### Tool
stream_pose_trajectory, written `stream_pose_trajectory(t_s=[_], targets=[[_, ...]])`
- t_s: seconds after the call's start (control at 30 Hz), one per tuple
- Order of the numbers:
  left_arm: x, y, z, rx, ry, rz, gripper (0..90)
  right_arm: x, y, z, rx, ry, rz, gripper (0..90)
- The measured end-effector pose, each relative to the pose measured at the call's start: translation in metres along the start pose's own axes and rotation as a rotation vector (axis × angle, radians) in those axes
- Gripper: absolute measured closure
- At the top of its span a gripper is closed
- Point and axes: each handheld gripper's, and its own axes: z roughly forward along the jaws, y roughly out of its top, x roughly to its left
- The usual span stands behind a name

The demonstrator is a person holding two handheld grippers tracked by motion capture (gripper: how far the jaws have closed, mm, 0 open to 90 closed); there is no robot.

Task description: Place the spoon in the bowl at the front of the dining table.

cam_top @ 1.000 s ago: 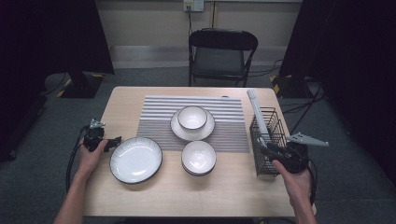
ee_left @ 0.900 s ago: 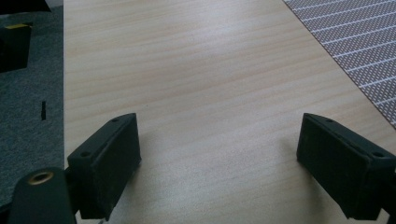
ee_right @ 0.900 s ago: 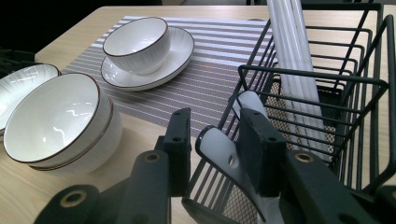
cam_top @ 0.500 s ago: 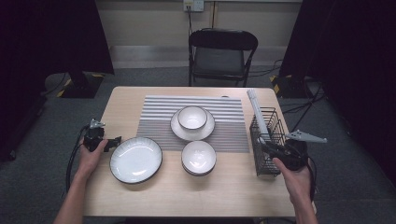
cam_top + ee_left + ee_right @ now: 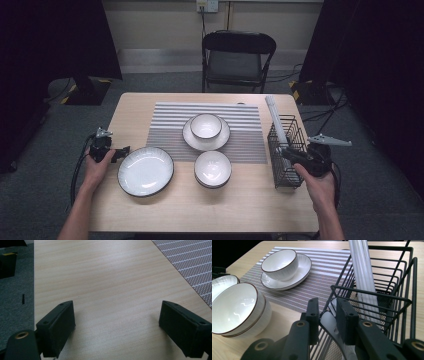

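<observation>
My right gripper sits at the bottom centre of its own view, its jaws closed on a white utensil handle along with the wire rim of the black wire basket. They have just been closing, and the handle and the wire are between the pads, which press on them from both sides. From the high view I see the same gripper at the right of the frame, lying against the near left side of the basket, my hand coming up from the lower right. Long white rods lean out of the basket toward the top of the frame (I cannot tell what they are beyond that).

My left gripper rests at the left of the high view, just beside the rim of the large white plate. In its own view the jaws stand wide apart over bare wooden table, nothing between them, with the corner of the striped placemat at the upper right.

In the middle of the high view, a bowl stands on a saucer on the placemat. Below it, stacked bowls straddle the mat's lower edge. In the right gripper view those bowls fill the left side.
</observation>
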Motion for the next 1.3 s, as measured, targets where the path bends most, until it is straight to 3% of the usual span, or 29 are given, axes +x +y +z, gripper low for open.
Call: stream_pose_trajectory(t_s=[0.43, 0.7, 0.83, 1.3], targets=[[0.000, 0.000, 0.000, 0.000, -0.002, -0.001, 12.9, -0.009, 0.011, 0.013, 0.049, 0.018, -0.019, 72.8], [0.000, 0.000, 0.000, 0.000, 0.000, 0.000, 12.9, -0.015, 0.012, 0.014, 0.081, 0.052, -0.031, 70.5], [0.000, 0.000, 0.000, 0.001, -0.001, -0.001, 12.9, -0.014, 0.011, 0.017, 0.124, 0.042, -0.061, 69.0], [0.000, 0.000, 0.000, 0.000, -0.001, -0.001, 12.9, -0.013, 0.011, 0.017, 0.132, 0.035, -0.085, 70.1]])
